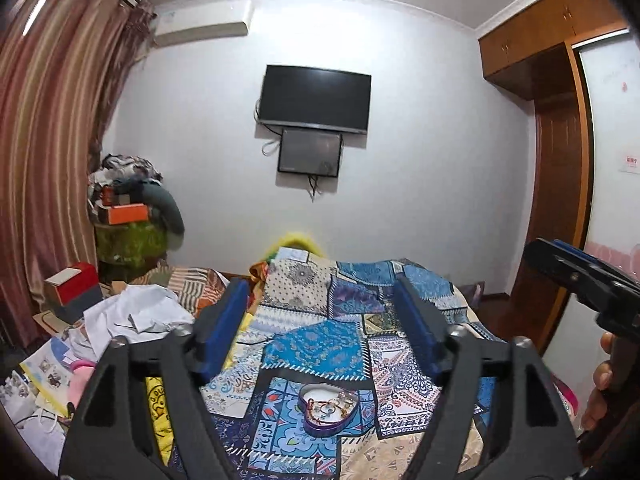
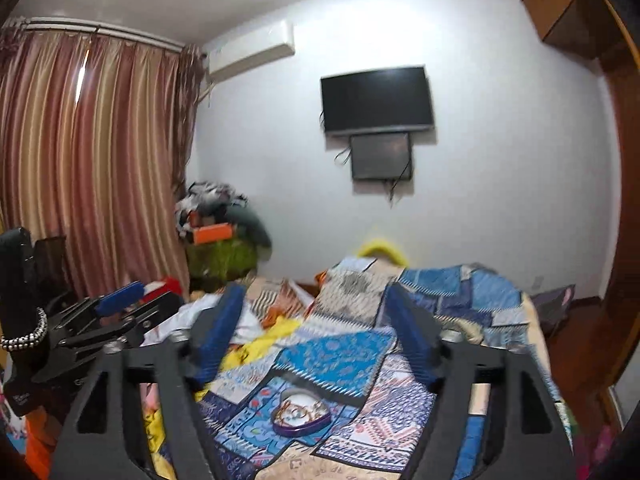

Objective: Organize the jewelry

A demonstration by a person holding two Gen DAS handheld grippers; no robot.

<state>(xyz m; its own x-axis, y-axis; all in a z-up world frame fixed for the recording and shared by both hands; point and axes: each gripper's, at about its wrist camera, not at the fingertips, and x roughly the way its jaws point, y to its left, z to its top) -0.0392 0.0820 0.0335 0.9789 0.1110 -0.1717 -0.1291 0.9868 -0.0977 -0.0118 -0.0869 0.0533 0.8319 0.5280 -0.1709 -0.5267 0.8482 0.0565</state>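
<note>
The left gripper (image 1: 320, 320) stands released, nothing between its jaws. A heart-shaped tin (image 1: 330, 410) of jewelry (image 1: 332, 402) lies on the quilt (image 1: 320, 344), near its near edge, below both grippers. The right gripper (image 2: 316, 332) is likewise released and empty.

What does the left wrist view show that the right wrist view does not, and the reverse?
Only the left wrist view: the red and white box, the papers at the bed's left edge, the pale sliding door, and the right claw from the side.

Only the right wrist view: the left claw from the side, and a beaded bracelet on the wrist that holds it.

Both: the heart-shaped tin holding jewelry on the patchwork quilt, the wall television, curtains, air conditioner. Both claws are open and empty.
</note>
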